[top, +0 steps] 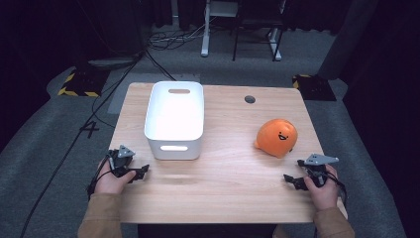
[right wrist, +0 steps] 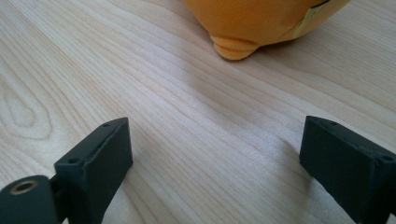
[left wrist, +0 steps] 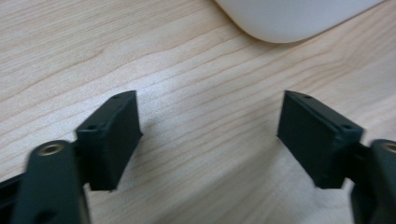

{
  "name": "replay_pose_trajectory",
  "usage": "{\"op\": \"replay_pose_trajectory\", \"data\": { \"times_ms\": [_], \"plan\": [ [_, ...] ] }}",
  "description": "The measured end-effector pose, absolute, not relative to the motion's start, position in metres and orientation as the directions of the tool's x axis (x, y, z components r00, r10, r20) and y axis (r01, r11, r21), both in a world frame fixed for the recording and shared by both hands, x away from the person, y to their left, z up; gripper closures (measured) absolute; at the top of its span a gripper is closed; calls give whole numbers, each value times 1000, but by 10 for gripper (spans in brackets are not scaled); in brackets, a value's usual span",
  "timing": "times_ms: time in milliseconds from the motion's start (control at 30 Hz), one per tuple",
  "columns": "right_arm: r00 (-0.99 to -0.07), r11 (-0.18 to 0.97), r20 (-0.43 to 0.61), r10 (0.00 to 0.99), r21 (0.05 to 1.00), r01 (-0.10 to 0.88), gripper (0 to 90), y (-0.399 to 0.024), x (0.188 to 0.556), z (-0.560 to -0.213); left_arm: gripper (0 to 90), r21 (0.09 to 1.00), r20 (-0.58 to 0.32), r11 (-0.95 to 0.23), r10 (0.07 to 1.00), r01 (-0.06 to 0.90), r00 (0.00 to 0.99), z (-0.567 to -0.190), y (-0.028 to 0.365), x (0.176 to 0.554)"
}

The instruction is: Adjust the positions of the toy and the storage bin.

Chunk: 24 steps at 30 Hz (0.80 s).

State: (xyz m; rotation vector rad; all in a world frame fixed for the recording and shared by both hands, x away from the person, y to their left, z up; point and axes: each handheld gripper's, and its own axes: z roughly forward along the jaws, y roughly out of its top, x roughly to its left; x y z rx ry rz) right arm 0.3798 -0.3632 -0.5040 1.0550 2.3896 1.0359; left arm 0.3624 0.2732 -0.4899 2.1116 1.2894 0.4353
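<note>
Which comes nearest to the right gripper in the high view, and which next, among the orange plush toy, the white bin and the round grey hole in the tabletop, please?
From the right gripper, nearest first:
1. Orange plush toy, just beyond it on the table's right side.
2. Round grey hole, farther back, near the far edge.
3. White bin, across on the left half; its near corner rivals the hole, so these two are close.

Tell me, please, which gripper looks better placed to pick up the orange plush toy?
Right, probably. The right gripper rests just below the orange plush toy, jaws open with the toy close ahead in its own view. The left gripper sits across the table by the white bin.
</note>
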Motion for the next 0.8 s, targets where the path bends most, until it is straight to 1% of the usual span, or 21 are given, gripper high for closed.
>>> {"op": "replay_pose_trajectory", "data": {
  "times_ms": [167,300,700,800],
  "plan": [
    [-672,462,-8,741,732,501,96,-363,380,-504,238,668,-69,-293,891,684,449,-473,277,356],
    [-672,462,-7,740,733,500,96,-363,380,-504,245,682,-128,-251,884,687,450,-456,283,346],
    [-669,458,-7,743,735,500,100,-363,379,-504,240,740,-153,-211,872,639,466,-437,290,339],
    [-669,458,-7,743,735,500,100,-363,379,-504,242,772,-150,-191,873,607,465,-432,290,338]
  ]
}}
